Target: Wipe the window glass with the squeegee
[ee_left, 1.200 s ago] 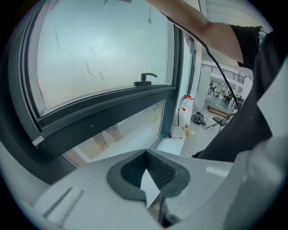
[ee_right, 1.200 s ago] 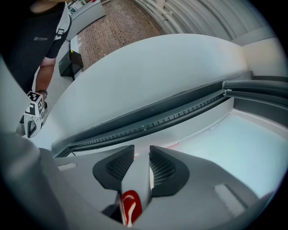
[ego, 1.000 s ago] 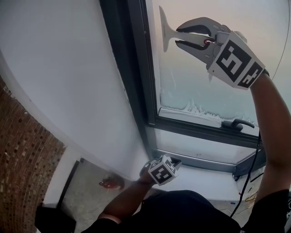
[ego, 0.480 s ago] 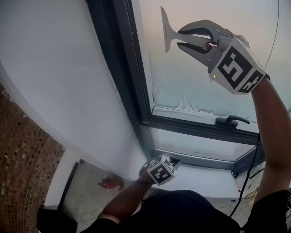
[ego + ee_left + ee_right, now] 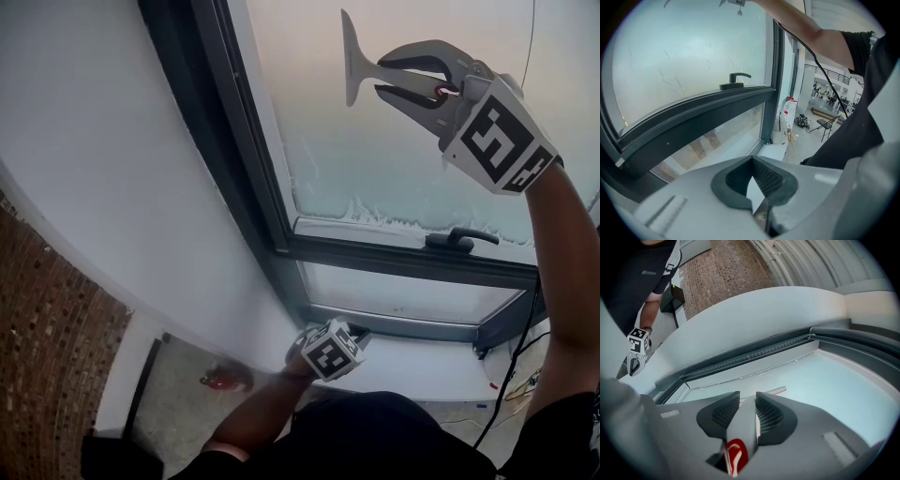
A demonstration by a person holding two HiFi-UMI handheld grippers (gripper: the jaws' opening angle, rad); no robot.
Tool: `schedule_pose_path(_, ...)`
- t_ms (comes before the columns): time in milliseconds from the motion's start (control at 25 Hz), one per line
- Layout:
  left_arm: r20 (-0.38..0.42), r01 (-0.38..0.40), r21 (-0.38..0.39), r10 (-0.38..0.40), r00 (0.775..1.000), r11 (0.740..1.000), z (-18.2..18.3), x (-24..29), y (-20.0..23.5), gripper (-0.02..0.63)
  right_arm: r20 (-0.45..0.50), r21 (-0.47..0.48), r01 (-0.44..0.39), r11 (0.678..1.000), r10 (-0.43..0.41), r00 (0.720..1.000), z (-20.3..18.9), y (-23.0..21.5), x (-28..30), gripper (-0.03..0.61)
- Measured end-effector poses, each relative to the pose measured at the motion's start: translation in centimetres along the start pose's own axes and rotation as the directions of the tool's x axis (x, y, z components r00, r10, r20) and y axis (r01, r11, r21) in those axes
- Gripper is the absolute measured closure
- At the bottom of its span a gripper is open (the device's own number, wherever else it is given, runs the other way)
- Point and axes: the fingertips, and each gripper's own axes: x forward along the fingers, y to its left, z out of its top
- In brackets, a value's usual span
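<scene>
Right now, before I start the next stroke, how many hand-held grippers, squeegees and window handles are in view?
Hand-held grippers: 2 (left hand-held gripper shut on nothing; right hand-held gripper shut on the squeegee)
Grey squeegee: 1
Black lever window handle: 1
Total: 4

Your right gripper (image 5: 380, 77), upper right, and left gripper (image 5: 359, 333), lower centre, are pale grey with black-and-white marker cubes (image 5: 497, 136); your shirt (image 5: 375, 436) is black.
</scene>
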Motion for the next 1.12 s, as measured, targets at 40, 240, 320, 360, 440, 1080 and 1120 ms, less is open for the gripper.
schedule_pose_path(40, 0.001, 0.004, 0.0, -0.004, 1.0, 1.0, 0.2, 0.2, -0.2, 0.614, -0.004, 0.003, 0.002, 1.0, -0.002, 1.0, -0.3, -0.1, -0.4, 0.449)
schedule_pose_path(240, 0.002, 0.022, 0.01, -0.022, 1.0, 1.0, 1.4, 1.4, -1.5, 0.614, -0.023, 0.013, 0.001, 1.0, 0.0, 1.0, -1.8, -0.2, -2.3, 0.448)
schedule_pose_path(320, 0.002, 0.028, 0.014, -0.028, 1.0, 0.999, 1.8, 1.9, -2.0, 0.614, -0.028, 0.016, 0.0, 1.0, 0.0, 1.0, -2.3, -0.2, -3.1, 0.448)
schedule_pose_path(360, 0.003, 0.031, 0.017, -0.031, 1.0, 0.999, 2.1, 2.1, -2.2, 0.614, -0.03, 0.017, 0.0, 1.0, 0.001, 1.0, -2.5, -0.2, -3.5, 0.448)
schedule_pose_path(440, 0.005, 0.037, 0.021, -0.037, 0.999, 0.999, 2.5, 2.6, -2.6, 0.614, -0.035, 0.017, -0.002, 1.0, 0.002, 0.999, -2.9, -0.2, -4.1, 0.448)
schedule_pose_path(1080, -0.001, 0.059, 0.058, -0.059, 0.998, 0.997, 5.4, 4.6, -4.6, 0.614, -0.068, 0.025, 0.011, 1.0, -0.009, 0.998, -5.4, -1.4, -9.1, 0.448)
schedule_pose_path(1120, 0.0, 0.06, 0.06, -0.06, 0.998, 0.996, 5.5, 4.7, -4.7, 0.614, -0.072, 0.025, 0.014, 1.0, -0.012, 0.997, -5.5, -1.5, -9.4, 0.448)
